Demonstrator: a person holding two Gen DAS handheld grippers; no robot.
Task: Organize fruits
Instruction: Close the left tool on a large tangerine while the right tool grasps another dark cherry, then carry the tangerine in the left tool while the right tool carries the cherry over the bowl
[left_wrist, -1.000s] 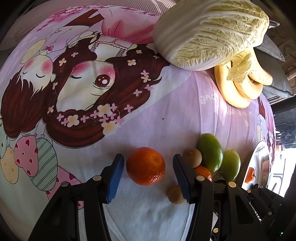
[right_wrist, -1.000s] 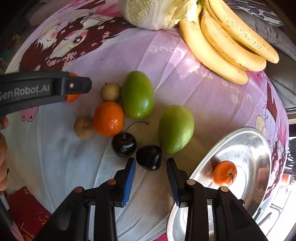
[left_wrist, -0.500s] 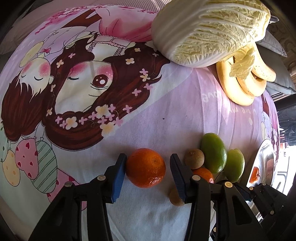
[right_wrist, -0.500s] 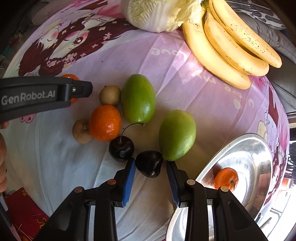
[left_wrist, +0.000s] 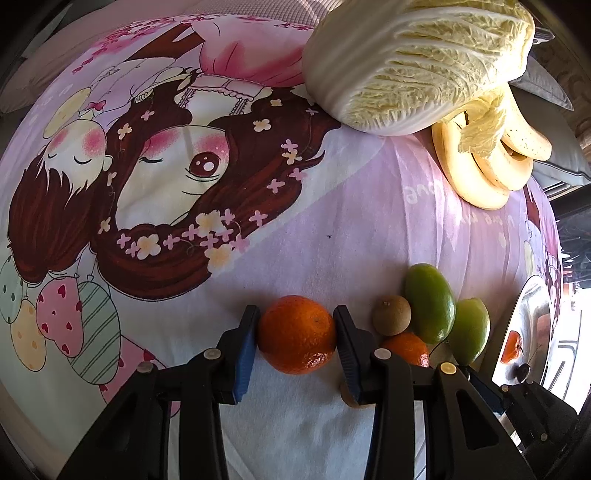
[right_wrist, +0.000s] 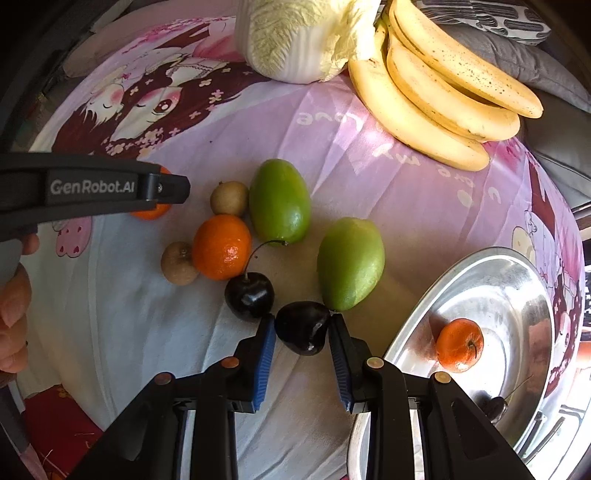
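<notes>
My left jaws (left_wrist: 297, 334) have just been closing and now pinch the orange (left_wrist: 296, 334); a second ago they stood clear of it. My right jaws (right_wrist: 302, 332) have just closed onto a dark cherry (right_wrist: 302, 326), which lay ahead of them before. Both fruits sit mid-cloth (left_wrist: 332, 240) on the bed, with open printed fabric beyond the orange. The steel tray (right_wrist: 524, 280), shiny and dished, holds 1 tangerine (right_wrist: 459, 345) at the right edge. 2 smooth green mangoes (right_wrist: 279, 201), bananas (right_wrist: 443, 92) and ribbed cabbage (left_wrist: 417, 66) lie further off.
</notes>
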